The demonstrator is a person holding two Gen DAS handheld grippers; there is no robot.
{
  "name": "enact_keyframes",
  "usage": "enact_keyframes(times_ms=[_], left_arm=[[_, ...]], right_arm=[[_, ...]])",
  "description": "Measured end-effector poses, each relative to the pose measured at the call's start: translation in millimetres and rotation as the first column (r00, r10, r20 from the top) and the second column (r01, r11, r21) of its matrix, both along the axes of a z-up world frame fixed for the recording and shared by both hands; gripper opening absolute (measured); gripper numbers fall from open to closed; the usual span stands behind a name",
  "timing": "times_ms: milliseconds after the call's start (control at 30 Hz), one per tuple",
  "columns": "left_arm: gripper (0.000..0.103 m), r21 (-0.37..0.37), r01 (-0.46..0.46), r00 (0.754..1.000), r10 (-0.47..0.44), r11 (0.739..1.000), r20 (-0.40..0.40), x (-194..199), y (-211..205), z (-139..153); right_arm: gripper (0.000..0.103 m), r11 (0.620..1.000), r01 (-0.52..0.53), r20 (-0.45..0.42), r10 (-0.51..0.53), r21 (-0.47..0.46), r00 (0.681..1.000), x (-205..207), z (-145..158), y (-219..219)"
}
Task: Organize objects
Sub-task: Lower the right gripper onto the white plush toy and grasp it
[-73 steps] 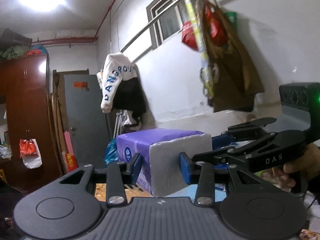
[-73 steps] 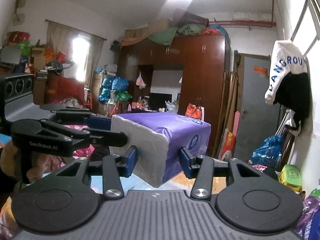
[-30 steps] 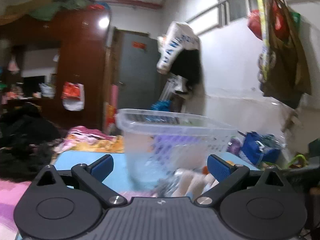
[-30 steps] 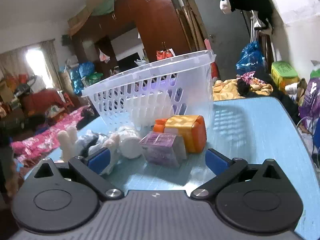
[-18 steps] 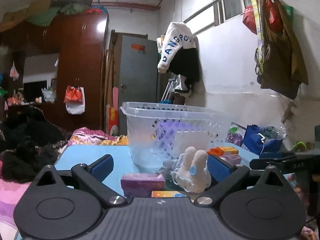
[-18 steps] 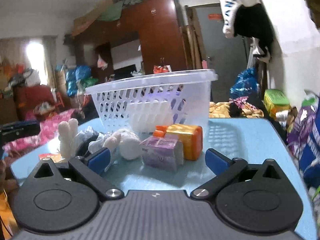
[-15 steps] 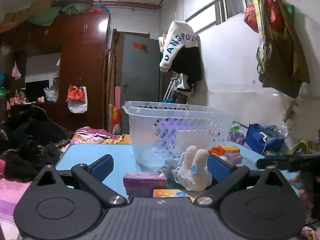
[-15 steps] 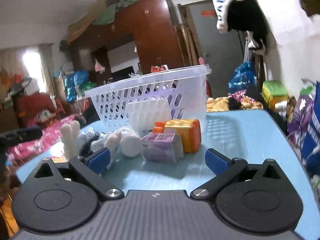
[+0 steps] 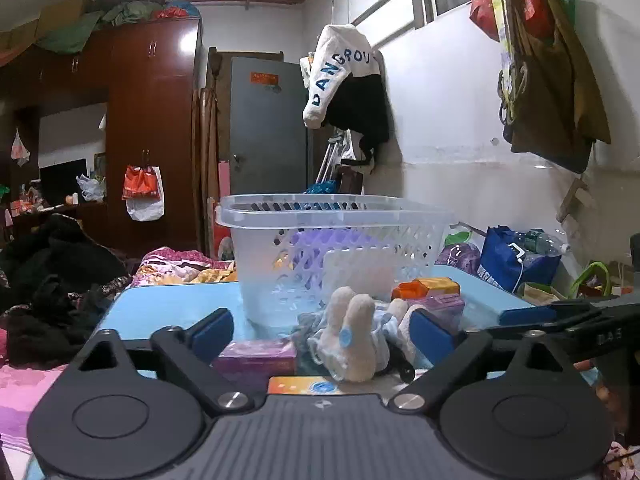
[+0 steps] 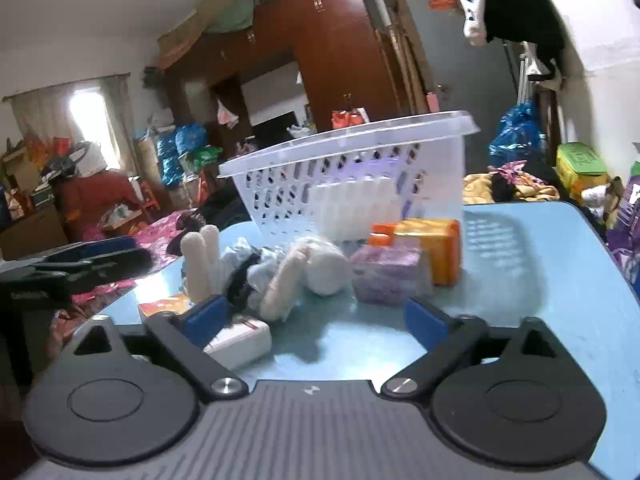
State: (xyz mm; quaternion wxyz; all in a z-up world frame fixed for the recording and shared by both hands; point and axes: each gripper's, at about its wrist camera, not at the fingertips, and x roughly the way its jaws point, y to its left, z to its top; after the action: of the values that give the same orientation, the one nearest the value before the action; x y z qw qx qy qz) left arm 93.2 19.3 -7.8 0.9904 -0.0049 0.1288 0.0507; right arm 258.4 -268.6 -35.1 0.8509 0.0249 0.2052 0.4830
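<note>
Both grippers hover low over a light-blue tabletop [image 10: 520,264], each with its fingers spread wide and nothing between them. The left gripper [image 9: 322,330] faces a clear plastic basket [image 9: 336,216] standing upright on the tabletop; through its lattice wall a purple-and-white tissue pack [image 9: 352,264] shows inside. In front of the basket lies a cream plush rabbit [image 9: 352,340] in pale blue clothing, its two ears pointing up toward the camera. Left of the rabbit sits a small purple box [image 9: 256,360], and just in front, a flat orange-and-blue card or packet [image 9: 304,386], partly hidden by the gripper body. Behind the rabbit are an orange box [image 9: 426,286] and another purple packet [image 9: 444,306], just beside each other.

The right gripper [image 10: 316,316] looks at the same cluster from the other side. Here the basket [image 10: 348,140] appears tilted with the camera, the tissue pack [image 10: 356,208] pale behind its slots. The rabbit [image 10: 288,268] lies on its side, the purple packet [image 10: 388,274] touching the orange box [image 10: 436,248] to its right. A white box with a red stripe [image 10: 240,338] lies by the left finger. The left gripper's dark fingers [image 10: 96,258] reach in at the left edge, and the right gripper's fingers [image 9: 560,314] cross the left view's right side.
</note>
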Motion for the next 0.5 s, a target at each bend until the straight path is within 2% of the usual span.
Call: enact_keyframes(times_ms=[67, 200, 433, 500], left_arm=[[0.086, -0.017, 0.007, 1.000, -0.007, 1.000, -0.008, 6.1, -0.3, -1.2], [0.080, -0.042, 0.017, 1.000, -0.018, 0.999, -0.020, 11.6, 0.1, -4.4], [0.077, -0.029, 0.018, 1.000, -0.019, 0.999, -0.021, 14.9, -3.5, -5.2], [0.068, -0.022, 0.022, 0.999, -0.023, 1.000, -0.029, 18.4, -6.1, -6.0]], right_arm=[[0.083, 1.000, 0.000, -0.005, 0.000, -0.006, 1.000, 7.6, 4.2, 10.7], [0.059, 0.999, -0.035, -0.063, 0.035, 0.009, 0.997, 21.7, 7.0, 25.2], [0.054, 0.999, -0.040, -0.135, 0.041, 0.012, 0.990, 32.8, 6.0, 41.8], [0.052, 0.999, -0.039, -0.142, 0.039, 0.005, 0.989, 33.2, 6.4, 45.0]])
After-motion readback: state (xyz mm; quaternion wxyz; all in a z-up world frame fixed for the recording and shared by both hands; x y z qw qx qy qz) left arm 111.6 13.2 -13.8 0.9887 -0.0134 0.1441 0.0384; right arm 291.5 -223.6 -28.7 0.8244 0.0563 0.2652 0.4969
